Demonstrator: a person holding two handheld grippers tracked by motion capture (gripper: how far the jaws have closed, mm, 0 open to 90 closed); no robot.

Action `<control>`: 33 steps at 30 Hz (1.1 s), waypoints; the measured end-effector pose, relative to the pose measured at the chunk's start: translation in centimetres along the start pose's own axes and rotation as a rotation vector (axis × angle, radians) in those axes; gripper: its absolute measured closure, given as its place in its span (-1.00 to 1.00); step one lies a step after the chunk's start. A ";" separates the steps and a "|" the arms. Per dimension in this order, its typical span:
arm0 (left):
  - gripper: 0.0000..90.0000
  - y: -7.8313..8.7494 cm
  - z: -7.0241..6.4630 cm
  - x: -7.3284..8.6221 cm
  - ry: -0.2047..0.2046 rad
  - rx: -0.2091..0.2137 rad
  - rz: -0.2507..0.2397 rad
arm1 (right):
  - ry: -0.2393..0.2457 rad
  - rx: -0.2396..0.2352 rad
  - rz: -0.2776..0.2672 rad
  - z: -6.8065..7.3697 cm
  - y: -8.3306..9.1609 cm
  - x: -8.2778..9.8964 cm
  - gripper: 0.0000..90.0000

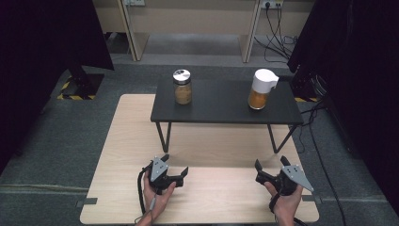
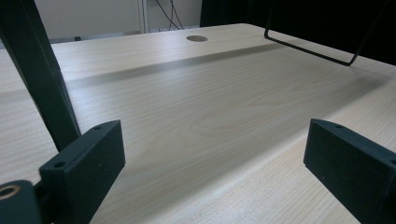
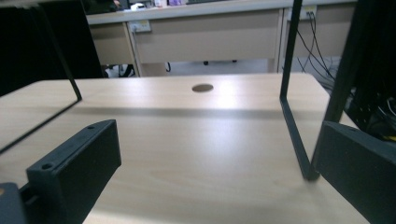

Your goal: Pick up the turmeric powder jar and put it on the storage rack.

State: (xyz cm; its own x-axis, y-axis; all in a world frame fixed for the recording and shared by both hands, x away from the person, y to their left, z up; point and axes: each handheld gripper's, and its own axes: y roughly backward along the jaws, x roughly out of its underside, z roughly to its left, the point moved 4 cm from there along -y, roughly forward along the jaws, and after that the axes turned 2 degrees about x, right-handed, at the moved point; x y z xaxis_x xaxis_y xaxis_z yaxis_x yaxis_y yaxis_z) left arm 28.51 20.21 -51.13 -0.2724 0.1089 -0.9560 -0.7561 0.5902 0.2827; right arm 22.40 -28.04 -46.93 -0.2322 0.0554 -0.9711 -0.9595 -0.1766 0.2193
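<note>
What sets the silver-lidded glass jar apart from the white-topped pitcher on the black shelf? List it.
The silver-lidded glass jar is shorter, with a flat round metal lid; the white-topped pitcher is taller, with a tall white spouted top. The jar stands at the shelf's left, the pitcher at its right. Both stand upright on the black shelf, holding brownish contents.

The light comes from above and is fairly even. In the high view the pale wood table [image 1: 127, 141] is bright, while both upper corners are almost black, so detail is lost there. The black shelf [image 1: 221, 101] throws a soft shadow under itself. This picture is a little soft, and fine detail on the spice jar [image 1: 182, 86] is not readable.

In the left gripper view a dim shadow band crosses the wood, and the near black fingers [image 2: 88, 161] are slightly out of focus.

In the right gripper view a white glare patch lies on the wood close to the round hole [image 3: 202, 87], and the background desks look blurred.
</note>
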 end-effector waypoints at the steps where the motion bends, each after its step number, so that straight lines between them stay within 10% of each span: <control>1: -0.90 0.0 0.0 0.0 0.000 0.000 0.001 | -0.001 0.002 0.005 -0.1 0.0 0.3 -0.99; 33: -0.90 0.0 0.0 0.0 0.003 0.001 0.004 | 0.006 0.013 0.089 -0.2 -0.4 3.6 -0.99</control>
State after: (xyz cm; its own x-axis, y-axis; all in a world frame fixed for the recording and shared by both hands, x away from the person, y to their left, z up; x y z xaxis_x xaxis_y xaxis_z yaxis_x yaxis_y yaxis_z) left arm 28.54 20.20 -51.09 -0.2775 0.1085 -0.9546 -0.7545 0.5905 0.2865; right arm 21.93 -27.96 -50.56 -0.3155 0.0339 -0.9483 -0.9372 -0.1676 0.3058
